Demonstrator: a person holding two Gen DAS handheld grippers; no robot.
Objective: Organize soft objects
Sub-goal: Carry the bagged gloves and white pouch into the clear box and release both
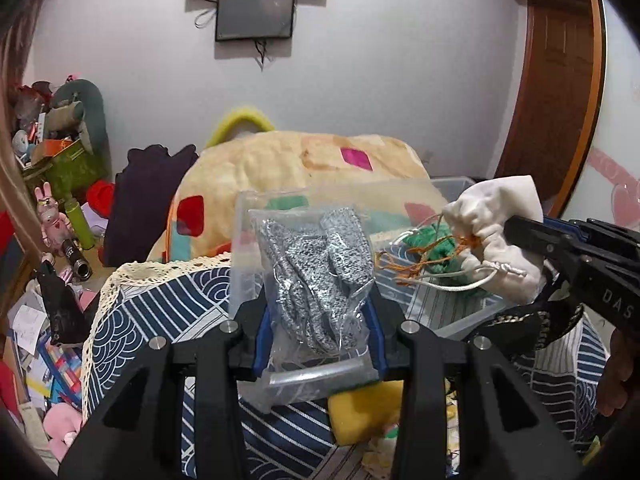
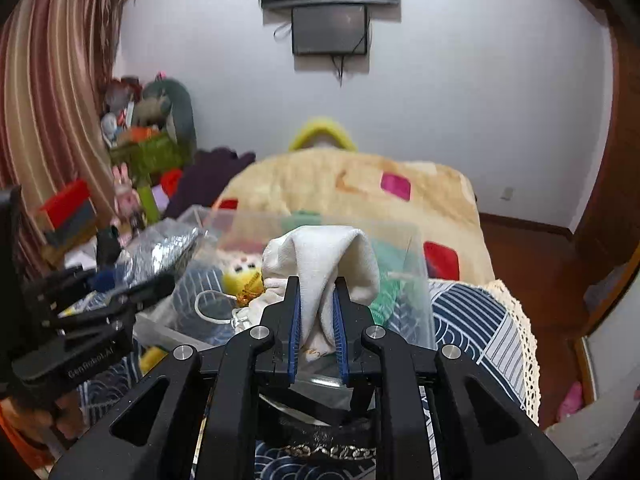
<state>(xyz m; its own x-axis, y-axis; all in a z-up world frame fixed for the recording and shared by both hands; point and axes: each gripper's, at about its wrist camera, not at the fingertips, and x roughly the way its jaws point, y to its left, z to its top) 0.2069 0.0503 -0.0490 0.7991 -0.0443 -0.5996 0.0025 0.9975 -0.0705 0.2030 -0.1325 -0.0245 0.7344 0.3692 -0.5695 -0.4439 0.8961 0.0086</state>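
My left gripper [image 1: 318,300] is shut on a clear plastic bag of grey knitted fabric [image 1: 316,264] and holds it up over a clear plastic bin [image 1: 460,320]; the bag also shows in the right wrist view [image 2: 164,252]. My right gripper [image 2: 316,284] is shut on a white drawstring pouch [image 2: 320,264] with white cord and orange tassel, held above the same bin [image 2: 416,280]; the pouch shows at right in the left wrist view [image 1: 496,224]. In the bin lie a green knitted item [image 1: 436,248] and a yellow plush toy [image 2: 240,276].
The bin rests on a blue-and-white patterned cloth [image 1: 160,312] with a lace edge. A yellow sponge-like item [image 1: 364,412] lies near me. Behind is a beige blanket [image 1: 304,164] with coloured patches, a dark garment [image 1: 144,204], cluttered toys at left [image 1: 60,216], and a wooden door [image 1: 560,92].
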